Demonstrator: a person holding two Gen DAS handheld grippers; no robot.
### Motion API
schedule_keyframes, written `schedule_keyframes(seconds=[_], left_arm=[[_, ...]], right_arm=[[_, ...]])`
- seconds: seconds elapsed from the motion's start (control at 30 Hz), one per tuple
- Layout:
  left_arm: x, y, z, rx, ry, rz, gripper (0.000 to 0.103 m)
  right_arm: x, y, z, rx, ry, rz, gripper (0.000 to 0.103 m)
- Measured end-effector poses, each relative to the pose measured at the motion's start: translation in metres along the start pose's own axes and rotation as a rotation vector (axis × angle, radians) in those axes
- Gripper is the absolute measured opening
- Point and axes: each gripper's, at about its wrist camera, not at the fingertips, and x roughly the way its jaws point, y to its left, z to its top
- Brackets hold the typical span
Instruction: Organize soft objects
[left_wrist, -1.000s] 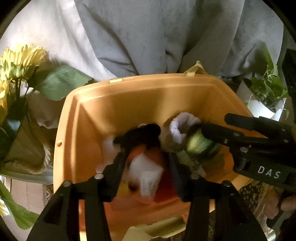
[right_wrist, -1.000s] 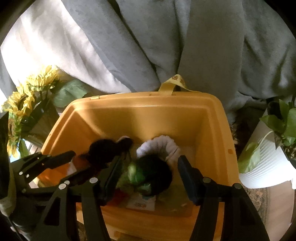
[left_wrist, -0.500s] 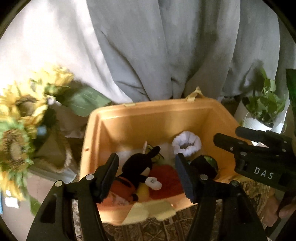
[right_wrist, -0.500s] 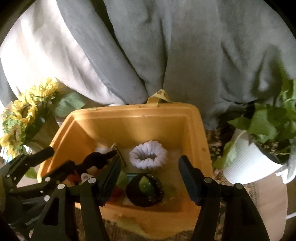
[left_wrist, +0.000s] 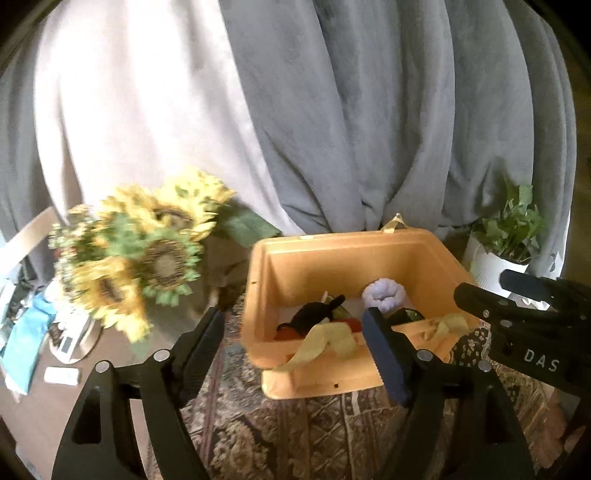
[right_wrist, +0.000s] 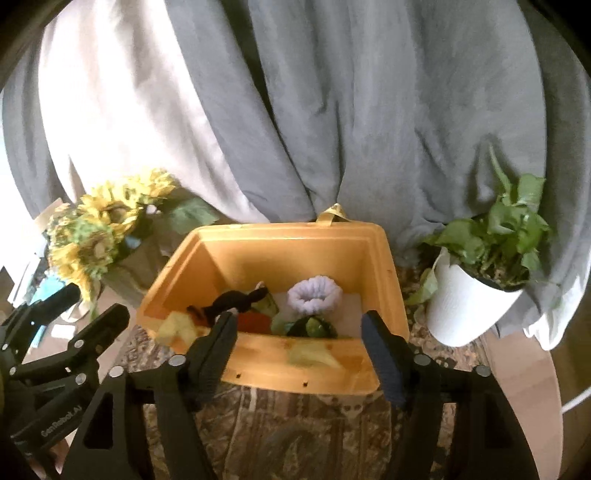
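An orange bin (left_wrist: 343, 254) (right_wrist: 288, 251) stands on a patterned rug. Inside lie a black and red plush toy (left_wrist: 314, 314) (right_wrist: 229, 301), a pale lilac ruffled ring (left_wrist: 382, 291) (right_wrist: 314, 293) and a dark green soft toy (right_wrist: 314, 326). My left gripper (left_wrist: 295, 347) is open and empty, held back in front of the bin's near left corner. My right gripper (right_wrist: 297, 345) is open and empty, in front of the bin's near wall; it also shows in the left wrist view (left_wrist: 517, 314). Yellow fabric straps (left_wrist: 325, 341) drape over the near rim.
A bunch of sunflowers (left_wrist: 140, 254) (right_wrist: 96, 232) stands left of the bin. A white pot with a green plant (right_wrist: 476, 288) (left_wrist: 506, 251) stands to its right. Grey drapery (right_wrist: 332, 110) hangs behind. The patterned rug (right_wrist: 288, 435) covers the surface in front.
Both grippers have let go of their soft toys in the bin and pulled back up and away; the bin now looks smaller and farther.
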Motion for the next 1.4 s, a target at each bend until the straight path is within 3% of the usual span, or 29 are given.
schedule_keyframes(seconds=[0.27, 0.5, 0.73, 0.87, 1.23, 1.4], left_arm=[[-0.06, 0.017, -0.026, 0.015, -0.088, 0.094, 0.103], [-0.103, 0.031, -0.054, 0.039, -0.14, 0.098, 0.103], [-0.138, 0.035, -0.08, 0.018, -0.164, 0.038, 0.103], [-0.16, 0.031, -0.09, 0.025, -0.182, -0.009, 0.103], [-0.24, 0.006, -0.135, -0.009, -0.251, 0.114, 0.103], [-0.277, -0.008, -0.157, -0.017, -0.255, 0.122, 0.103]], right_arm=[[-0.048, 0.025, -0.034, 0.016, -0.056, -0.035, 0.085], [-0.099, 0.05, -0.072, 0.036, -0.14, -0.114, 0.091], [-0.147, 0.065, -0.099, 0.026, -0.221, -0.186, 0.098], [-0.172, 0.067, -0.112, 0.031, -0.239, -0.178, 0.098], [-0.243, 0.059, -0.159, 0.002, -0.273, -0.202, 0.098], [-0.277, 0.055, -0.185, 0.001, -0.275, -0.201, 0.098]])
